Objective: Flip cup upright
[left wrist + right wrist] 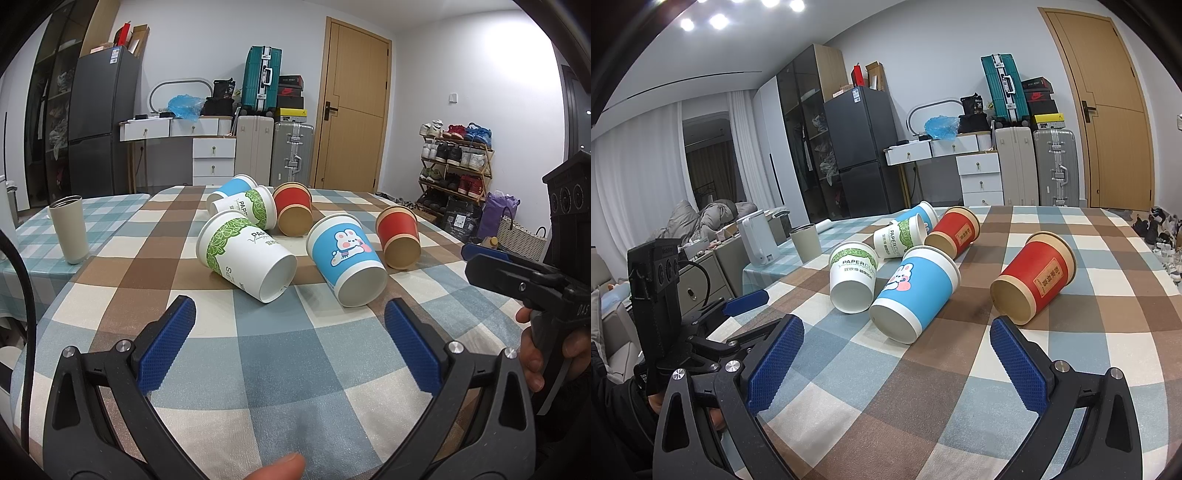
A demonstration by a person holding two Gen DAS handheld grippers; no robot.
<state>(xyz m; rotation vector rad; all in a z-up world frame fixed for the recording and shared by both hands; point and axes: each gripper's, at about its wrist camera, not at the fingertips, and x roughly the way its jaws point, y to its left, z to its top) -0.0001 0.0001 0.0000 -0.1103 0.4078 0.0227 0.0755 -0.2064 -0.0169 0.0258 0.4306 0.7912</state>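
Several paper cups lie on their sides on the checked tablecloth [295, 362]. Nearest are a white cup with green leaves [245, 256] [852, 277] and a blue bunny cup [345, 258] [916, 291]. A red cup [399, 236] [1034, 280] lies to the right. Behind them lie another red cup [293, 212] [955, 230], a second green-leaf cup [245, 208] [899, 238] and a second blue cup [234, 186] [923, 212]. My left gripper [290, 317] is open and empty, short of the near cups. My right gripper [897, 339] is open and empty, just short of the blue bunny cup.
A grey steel tumbler [69, 229] [806, 243] stands upright on a teal checked cloth at the left. A white kettle [757, 240] stands beyond it. Suitcases, drawers, a fridge [103, 122] and a shoe rack [456, 162] line the walls behind the table.
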